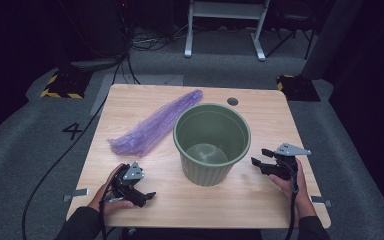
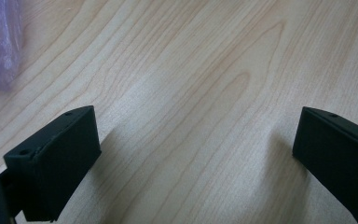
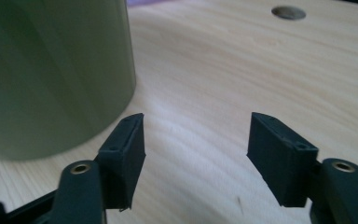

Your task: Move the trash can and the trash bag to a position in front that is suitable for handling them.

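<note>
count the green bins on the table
1. The green bin stands upright near the table's middle, with the purple plastic bag lying beside it on its left.

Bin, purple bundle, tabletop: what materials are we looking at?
Green bin: looks like moulded plastic, matte, with ribbed walls and a rolled rim. Purple bundle: probably thin plastic film, likely a bag, translucent and finely creased. Tabletop: pale wood grain with a smooth low sheen; solid wood or laminate is unclear.

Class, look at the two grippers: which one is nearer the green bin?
The right gripper: its jaws sit just beside the green bin. The left gripper rests farther off, near the table's front edge.
</note>
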Tool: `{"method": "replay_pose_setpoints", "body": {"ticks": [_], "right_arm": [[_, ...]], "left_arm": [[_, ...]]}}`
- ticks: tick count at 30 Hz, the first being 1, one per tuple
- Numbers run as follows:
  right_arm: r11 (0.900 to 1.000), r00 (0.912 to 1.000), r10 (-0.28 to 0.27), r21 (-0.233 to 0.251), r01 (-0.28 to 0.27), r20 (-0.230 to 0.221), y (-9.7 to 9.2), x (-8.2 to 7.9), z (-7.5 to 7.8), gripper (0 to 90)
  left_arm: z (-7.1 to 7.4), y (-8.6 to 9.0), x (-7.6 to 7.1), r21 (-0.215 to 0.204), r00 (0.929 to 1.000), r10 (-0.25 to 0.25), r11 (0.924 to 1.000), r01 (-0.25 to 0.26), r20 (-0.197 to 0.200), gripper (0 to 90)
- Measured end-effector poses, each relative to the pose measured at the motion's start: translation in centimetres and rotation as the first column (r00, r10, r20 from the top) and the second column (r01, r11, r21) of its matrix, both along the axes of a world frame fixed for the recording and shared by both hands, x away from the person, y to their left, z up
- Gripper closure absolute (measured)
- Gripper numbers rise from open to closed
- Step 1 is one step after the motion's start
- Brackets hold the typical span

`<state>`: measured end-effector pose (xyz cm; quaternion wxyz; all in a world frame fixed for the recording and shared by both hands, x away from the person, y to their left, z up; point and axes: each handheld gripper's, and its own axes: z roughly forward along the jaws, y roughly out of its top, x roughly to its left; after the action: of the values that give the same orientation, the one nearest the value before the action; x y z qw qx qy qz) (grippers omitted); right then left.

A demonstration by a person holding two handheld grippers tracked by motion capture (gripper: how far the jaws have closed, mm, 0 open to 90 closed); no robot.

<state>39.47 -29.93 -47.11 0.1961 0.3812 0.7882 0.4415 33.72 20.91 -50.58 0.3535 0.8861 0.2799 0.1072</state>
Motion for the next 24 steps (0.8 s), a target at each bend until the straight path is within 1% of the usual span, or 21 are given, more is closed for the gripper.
{"method": "replay_pose_setpoints", "body": {"ticks": [2,4,6,8,10,15,16,17,20,22,24], "right_arm": [[0.9995,0.9999,0.013,0.027,-0.013,0.006,0.2,0.4,0.3,36.4],[0.9994,0.9996,0.019,0.028,-0.020,0.020,0.5,0.6,0.5,35.4],[0.9982,0.9988,0.044,0.039,-0.045,0.020,0.8,0.7,0.6,34.4],[0.9978,0.9982,0.057,0.033,-0.057,0.019,1.2,0.8,0.7,33.1],[0.9961,0.9963,0.082,0.032,-0.083,0.025,1.6,0.7,0.7,32.9],[0.9889,0.9887,0.146,0.021,-0.147,0.034,2.7,0.6,0.9,30.7],[0.9856,0.9855,0.167,0.022,-0.167,0.033,3.0,0.5,0.9,29.9],[0.9804,0.9802,0.195,0.020,-0.196,0.035,3.3,0.5,0.9,28.5],[0.9673,0.9670,0.251,0.024,-0.252,0.042,4.0,0.3,0.9,26.2],[0.9633,0.9626,0.267,0.016,-0.268,0.046,4.3,0.3,1.0,23.1],[0.9533,0.9526,0.301,0.012,-0.302,0.045,4.7,0.1,1.1,20.7]], "left_arm": [[0.0,0.1,-0.1,0.002,1.0000,-0.001,1.0000,0.001,0.000,0.3],[0.0,0.2,-0.1,0.000,1.0000,-0.002,1.0000,0.002,-0.001,0.3],[0.0,0.3,-0.2,0.001,1.0000,0.000,1.0000,0.000,-0.001,0.3],[0.0,0.3,-0.2,0.000,1.0000,-0.001,1.0000,0.001,-0.001,0.3],[0.0,0.4,-0.2,0.001,1.0000,-0.002,1.0000,0.002,-0.001,0.3],[0.0,0.5,-0.3,0.002,1.0000,-0.006,1.0000,0.006,0.000,0.3],[0.0,0.5,-0.3,0.002,1.0000,-0.006,1.0000,0.006,0.000,0.3],[0.0,0.5,-0.3,0.002,1.0000,-0.006,1.0000,0.006,-0.001,0.3],[0.0,0.6,-0.3,0.000,1.0000,-0.008,1.0000,0.008,0.000,0.3],[0.0,0.7,-0.3,-0.001,1.0000,-0.009,1.0000,0.009,-0.001,0.3],[0.0,0.8,-0.4,-0.004,1.0000,-0.009,1.0000,0.009,0.000,0.3]]}}
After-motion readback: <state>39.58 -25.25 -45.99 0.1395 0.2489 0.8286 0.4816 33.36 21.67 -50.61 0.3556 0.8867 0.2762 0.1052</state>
